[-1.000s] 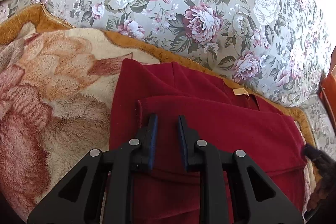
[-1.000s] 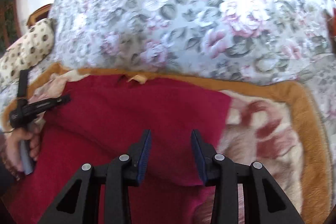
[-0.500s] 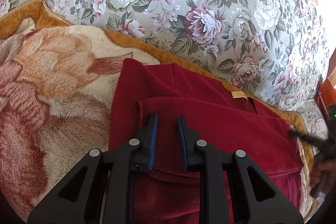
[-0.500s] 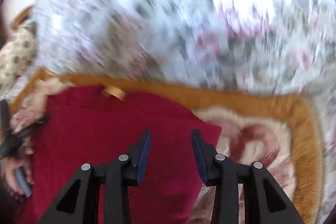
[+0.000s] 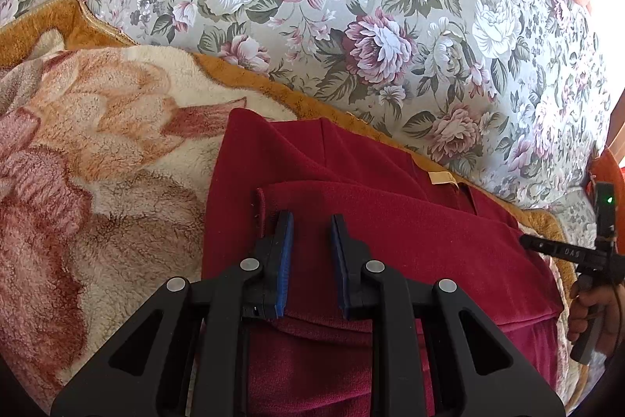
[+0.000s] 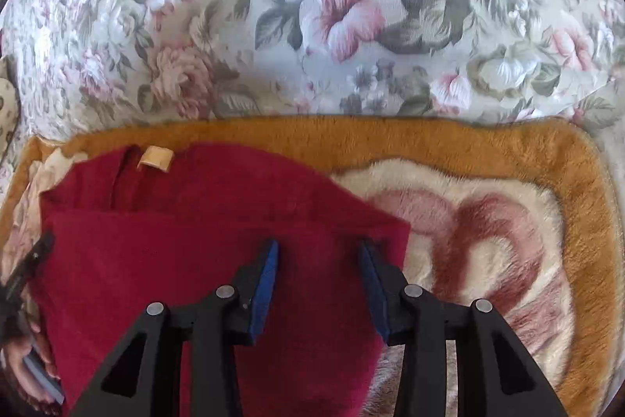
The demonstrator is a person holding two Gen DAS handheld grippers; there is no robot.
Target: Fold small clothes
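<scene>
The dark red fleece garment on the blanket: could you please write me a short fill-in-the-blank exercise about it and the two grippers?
1. The dark red fleece garment lies on a plush blanket with a ____ border.
2. The small tan label sits at the garment's ____ edge.
3. The left gripper and the right gripper both have their jaws ____.

Missing words: golden-brown; far; open

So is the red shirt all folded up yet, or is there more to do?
Partly. Done: a sleeve of the red garment already lies folded across its body, on the fleece blanket. In hand: nothing. The left gripper and right gripper are both open above the cloth. Left: the lower part looks unfolded, so probably at least one more fold.
</scene>
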